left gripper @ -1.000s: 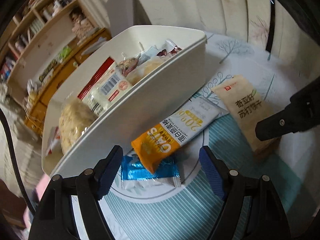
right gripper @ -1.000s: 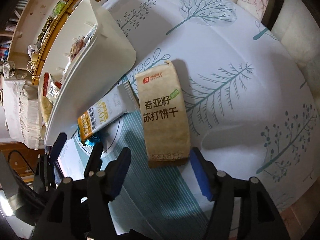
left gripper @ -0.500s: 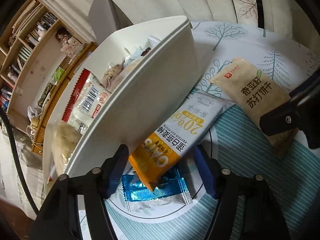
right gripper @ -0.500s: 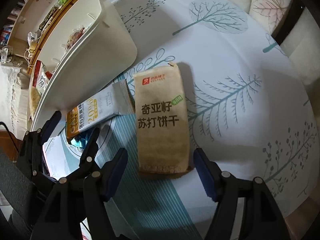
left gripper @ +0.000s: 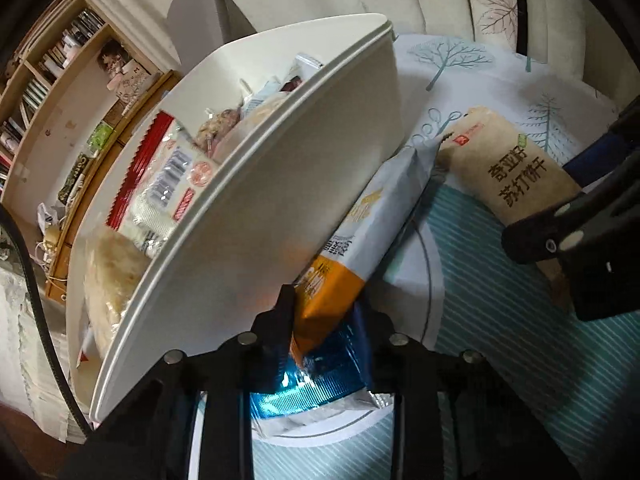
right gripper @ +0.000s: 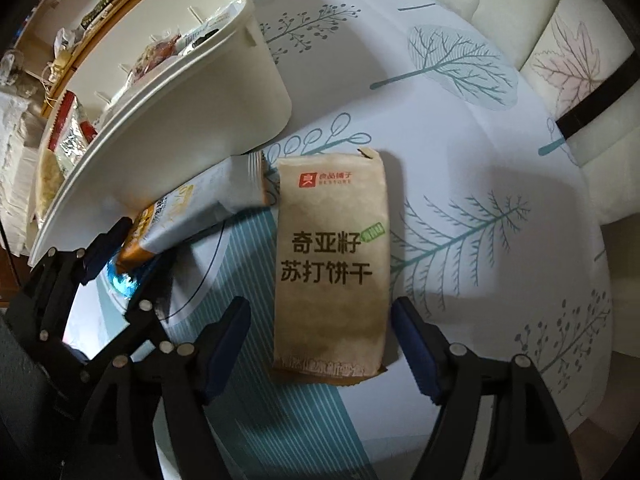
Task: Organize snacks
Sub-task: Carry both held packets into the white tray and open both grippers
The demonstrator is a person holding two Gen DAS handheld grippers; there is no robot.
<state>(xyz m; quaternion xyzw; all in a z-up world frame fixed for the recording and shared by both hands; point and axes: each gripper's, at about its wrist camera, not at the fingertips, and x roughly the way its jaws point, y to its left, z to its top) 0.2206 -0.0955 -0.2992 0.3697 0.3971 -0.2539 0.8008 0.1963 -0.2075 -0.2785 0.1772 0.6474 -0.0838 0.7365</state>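
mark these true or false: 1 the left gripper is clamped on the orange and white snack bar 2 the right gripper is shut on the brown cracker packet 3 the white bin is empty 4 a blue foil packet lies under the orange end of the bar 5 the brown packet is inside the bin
1. True. The left gripper is shut on the orange end of the orange and white snack bar.
2. False. The right gripper is open, its fingers either side of the brown cracker packet, not pressing it.
3. False. The white bin already holds several snack packets.
4. True. The blue foil packet lies beneath it.
5. False. It lies flat on the tablecloth beside the bin.
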